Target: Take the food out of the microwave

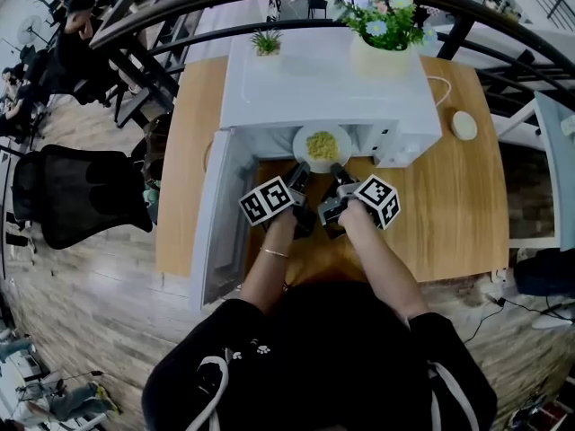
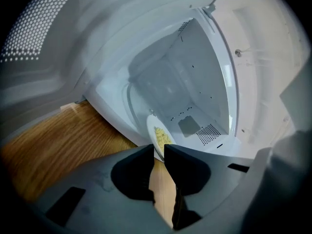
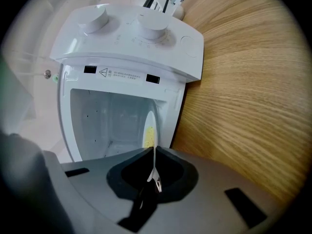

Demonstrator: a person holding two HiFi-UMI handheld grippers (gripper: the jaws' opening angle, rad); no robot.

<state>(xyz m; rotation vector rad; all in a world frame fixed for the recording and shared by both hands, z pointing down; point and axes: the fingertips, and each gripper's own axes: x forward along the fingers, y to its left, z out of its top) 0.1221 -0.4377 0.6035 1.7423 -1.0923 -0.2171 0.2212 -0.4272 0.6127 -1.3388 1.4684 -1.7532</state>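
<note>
The left gripper (image 2: 159,148) and right gripper (image 3: 154,149) each pinched the near rim of the plate (image 1: 302,147). It looked stiff, breakable and probably slick, and the loose food (image 1: 322,144) needed level carrying.

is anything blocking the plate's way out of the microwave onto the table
Nothing visible. The microwave door is swung to the left, the plate of food sits at the open mouth with the left gripper and right gripper on its near rim, and the wooden table in front is bare.

microwave (image 1: 314,88) white | door (image 2: 29,28) dotted mesh | plate (image 1: 304,147) white (food (image 1: 322,144) yellow) | table (image 1: 449,196) tan wood-grain
</note>
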